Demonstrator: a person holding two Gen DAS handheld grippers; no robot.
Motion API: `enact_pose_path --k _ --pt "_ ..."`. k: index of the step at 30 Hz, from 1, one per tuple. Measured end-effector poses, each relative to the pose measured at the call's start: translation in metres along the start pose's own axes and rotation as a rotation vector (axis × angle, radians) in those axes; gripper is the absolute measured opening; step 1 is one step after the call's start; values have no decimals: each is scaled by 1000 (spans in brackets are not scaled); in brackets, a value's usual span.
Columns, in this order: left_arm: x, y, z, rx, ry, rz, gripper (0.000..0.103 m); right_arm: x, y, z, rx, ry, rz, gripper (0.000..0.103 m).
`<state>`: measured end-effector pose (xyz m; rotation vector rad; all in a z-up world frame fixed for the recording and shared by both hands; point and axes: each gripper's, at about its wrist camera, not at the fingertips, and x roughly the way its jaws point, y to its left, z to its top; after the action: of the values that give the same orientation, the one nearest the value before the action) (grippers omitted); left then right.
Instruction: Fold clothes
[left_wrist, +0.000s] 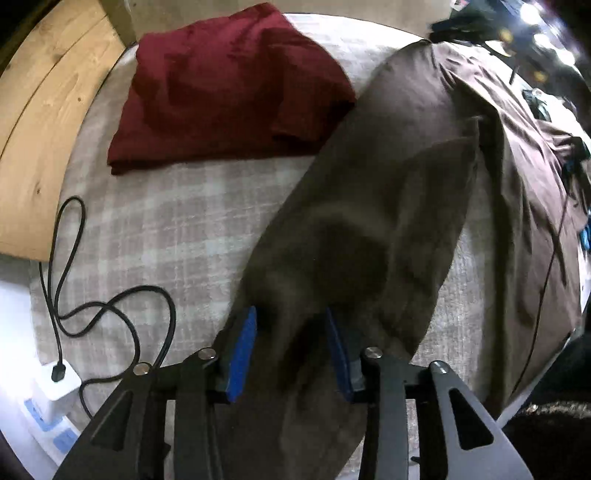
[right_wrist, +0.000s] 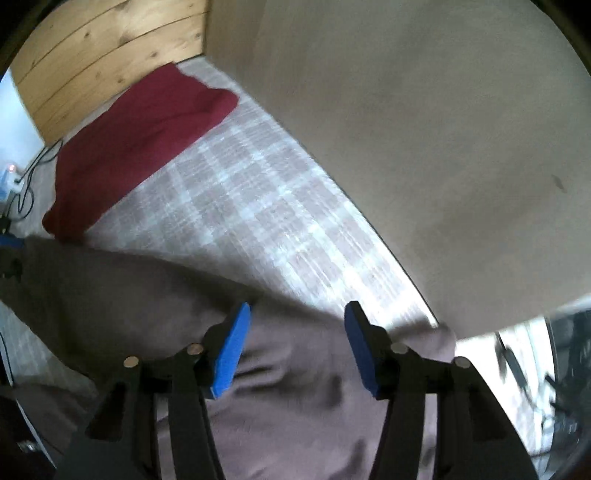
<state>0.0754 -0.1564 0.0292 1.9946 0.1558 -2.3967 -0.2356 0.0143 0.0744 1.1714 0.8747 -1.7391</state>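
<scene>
Left claw (left_wrist: 291, 350): nearest the left wrist camera; its blue pads (left_wrist: 242, 356) stand a moderate gap apart with a bunched fold of the brown garment (left_wrist: 369, 206) running up between them. The cloth fills the gap, but I cannot tell whether the pads press it.
Right claw (right_wrist: 297, 347): jaws wide apart, blue pads (right_wrist: 231, 354) clear of each other, nothing gripped; it hangs over brown cloth (right_wrist: 295, 406) that lies loose beneath it.
Brown garment: spread on the bed, a long dark panel running from the left claw up and away, with a second creased panel lying alongside to the right. Motion blur softens the near folds.
Maroon garment (left_wrist: 229, 85): folded into a flat block at the far left of the bed; its near corner touches or slips under the brown edge.
Bed cover (left_wrist: 166, 229): pale plaid, bare between the two garments and left of the brown panel.
Edges: wooden board (left_wrist: 44, 122) bounds the bed on the far left; in the right wrist view a plain wall (right_wrist: 424, 129) runs along the bed's far side.
Left clutter: black cable (left_wrist: 70, 266) looped on the cover, leading to a white charger (left_wrist: 57, 380).
</scene>
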Motion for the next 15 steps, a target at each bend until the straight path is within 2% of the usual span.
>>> enact_pose_path --k 1,3,7,8,9,10,12,15 --pt "0 0 0 -1 3 -10 3 5 3 3 -30 2 19 57" --pt "0 4 1 -30 7 -40 3 14 11 8 -87 9 62 58" --pt "-4 9 2 -58 1 -69 3 25 23 3 -165 36 57 58" --pt "-7 10 2 -58 -6 -68 3 27 26 2 -184 43 56 48" --pt "-11 10 3 -56 -14 -65 3 30 29 0 -204 50 55 25" --pt "-16 10 3 -55 -25 -58 3 32 31 -1 -217 54 55 20" --pt "-29 15 7 -60 -60 -20 3 18 17 0 -135 -4 83 10" --pt "-53 27 15 -85 -141 85 3 2 -1 3 -17 -106 99 9"
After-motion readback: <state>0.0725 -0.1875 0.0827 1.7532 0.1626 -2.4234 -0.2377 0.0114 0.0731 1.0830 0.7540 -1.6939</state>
